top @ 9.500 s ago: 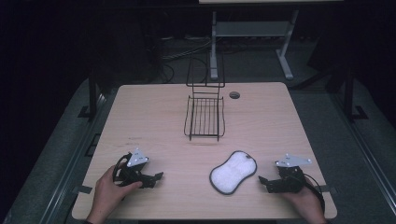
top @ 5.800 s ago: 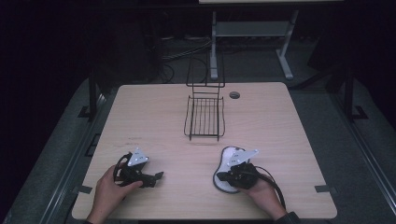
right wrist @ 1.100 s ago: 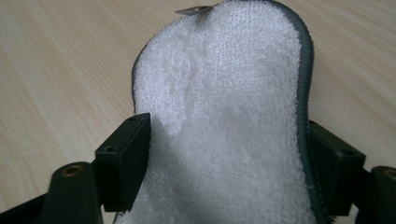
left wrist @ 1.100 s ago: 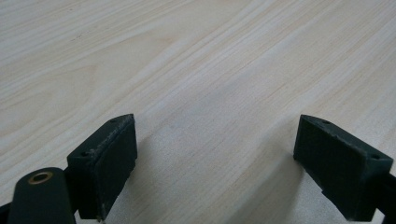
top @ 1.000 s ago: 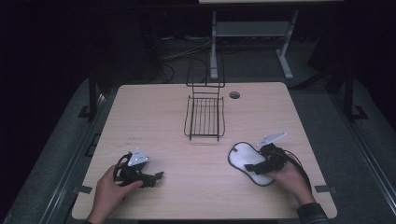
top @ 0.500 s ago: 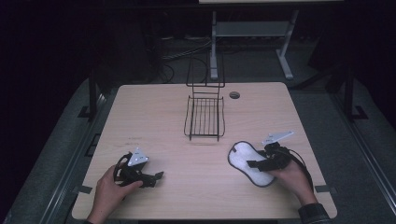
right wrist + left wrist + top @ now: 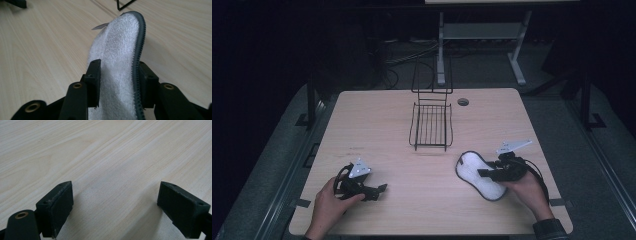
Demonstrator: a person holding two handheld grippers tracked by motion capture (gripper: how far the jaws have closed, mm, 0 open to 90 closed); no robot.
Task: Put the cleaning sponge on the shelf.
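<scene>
My right gripper [image 7: 117,82] has the pad [image 7: 117,50] between its jaws, which have just been closing: both pads of the jaws press against it, one on the white terry face, the other on the grey ribbed edge. The pad stands on edge in that grip, its far end curling away from me. From the high view the same right gripper [image 7: 492,172] sits at the pad's [image 7: 477,172] right edge, near the table's [image 7: 382,125] front right corner; my hand covers the gripper's body there, so the jaws themselves are hard to make out from above. The near end of the pad is cut off at the bottom of the right gripper view, and a small tag (white, too small to read) pokes out at its left side.

My left gripper [image 7: 113,210] stands wide open with nothing between the jaws, just bare wood beneath them. In the high view the left gripper [image 7: 374,190] rests on the table near the front left, well apart from the pad.

Farther out stands a wire rack [image 7: 431,125], one basket with an upright back, just beyond the pad toward the middle of the table. A corner of it shows at the top of the right gripper view.

Count: two grippers, one pad, one rack, one round hole [image 7: 463,102] in the tabletop beside the rack. The room behind the table is dark; a stand and cables there are hard to tell apart.
</scene>
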